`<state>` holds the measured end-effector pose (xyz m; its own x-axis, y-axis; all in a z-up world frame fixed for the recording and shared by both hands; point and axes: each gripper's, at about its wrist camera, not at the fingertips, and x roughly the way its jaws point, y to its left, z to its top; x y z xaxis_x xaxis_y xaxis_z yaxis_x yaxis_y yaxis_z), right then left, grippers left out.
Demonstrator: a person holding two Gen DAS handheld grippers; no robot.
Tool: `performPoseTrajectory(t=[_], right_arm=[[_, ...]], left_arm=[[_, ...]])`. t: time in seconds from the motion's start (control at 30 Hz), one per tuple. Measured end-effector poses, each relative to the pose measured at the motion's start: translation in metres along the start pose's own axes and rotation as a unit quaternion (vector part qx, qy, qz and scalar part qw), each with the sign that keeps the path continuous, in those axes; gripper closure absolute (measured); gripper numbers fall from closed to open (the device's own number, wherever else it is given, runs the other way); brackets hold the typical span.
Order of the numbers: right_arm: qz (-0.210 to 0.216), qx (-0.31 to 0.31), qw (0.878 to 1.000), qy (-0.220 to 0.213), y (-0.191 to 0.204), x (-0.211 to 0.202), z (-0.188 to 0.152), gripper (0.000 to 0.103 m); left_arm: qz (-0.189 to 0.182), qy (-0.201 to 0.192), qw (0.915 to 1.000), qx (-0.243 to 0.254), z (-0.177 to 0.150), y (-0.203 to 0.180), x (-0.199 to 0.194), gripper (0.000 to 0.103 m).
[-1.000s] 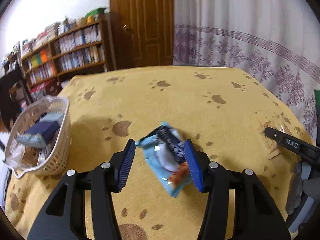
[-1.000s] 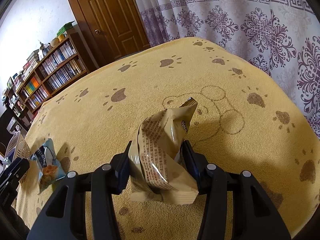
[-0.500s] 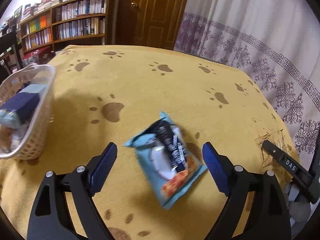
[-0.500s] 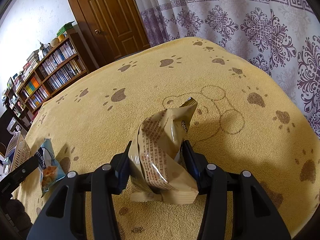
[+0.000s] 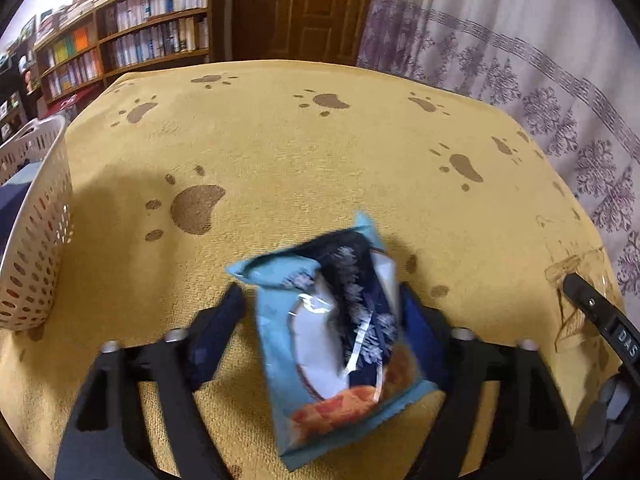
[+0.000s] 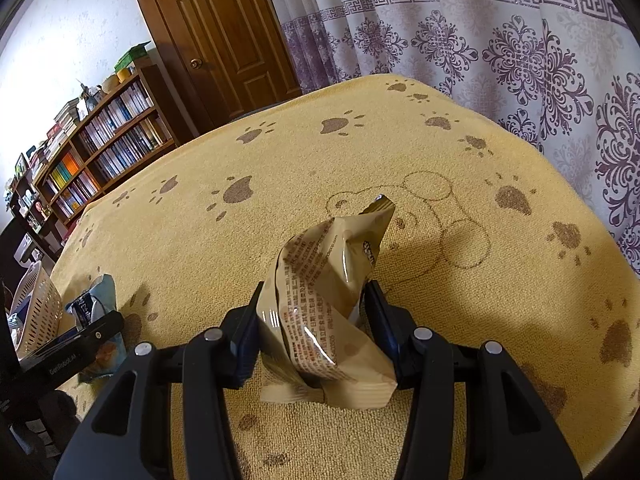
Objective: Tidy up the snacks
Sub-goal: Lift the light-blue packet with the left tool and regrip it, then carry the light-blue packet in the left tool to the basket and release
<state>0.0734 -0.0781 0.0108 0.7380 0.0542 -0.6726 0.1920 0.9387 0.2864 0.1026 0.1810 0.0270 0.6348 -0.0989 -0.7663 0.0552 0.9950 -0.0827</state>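
Yellow paw-print cloth (image 6: pixel 460 152) is seen covering the worktop, broadly bare out to its far edge; a white basket (image 5: pixel 38 216) is set at the left margin. The tan snack bag (image 6: pixel 324 300) is pinched upright by the right hand-held gripper (image 6: pixel 316 320). The blue snack bag (image 5: pixel 340 340), loose between widely spread pads half a second ago, is now flanked closely by the left hand-held gripper (image 5: pixel 320 320), contact blurred.

blue snack packet (image 5: pixel 344 344) smeared with motion blur so the print's unreadable, left gripper (image 5: pixel 320 320) pads blurry too and one half behind the packet, white basket (image 5: pixel 36 232) chopped by the frame edge, contents mostly hidden, tan snack bag (image 6: pixel 328 300) text too tiny
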Motion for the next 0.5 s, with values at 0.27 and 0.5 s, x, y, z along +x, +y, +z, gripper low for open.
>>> performPoseTrajectory(t=[0.27, 0.5], right_arm=[[0.000, 0.000, 1.000, -0.001, 0.000, 0.000, 0.000, 0.054], [-0.001, -0.003, 1.000, -0.013, 0.001, -0.006, 0.000, 0.054]], left_arm=[[-0.011, -0.022, 0.9996, 0.014, -0.006, 0.005, -0.020, 0.045], [-0.009, -0.057, 0.9983, 0.010, -0.005, 0.014, -0.050, 0.045]])
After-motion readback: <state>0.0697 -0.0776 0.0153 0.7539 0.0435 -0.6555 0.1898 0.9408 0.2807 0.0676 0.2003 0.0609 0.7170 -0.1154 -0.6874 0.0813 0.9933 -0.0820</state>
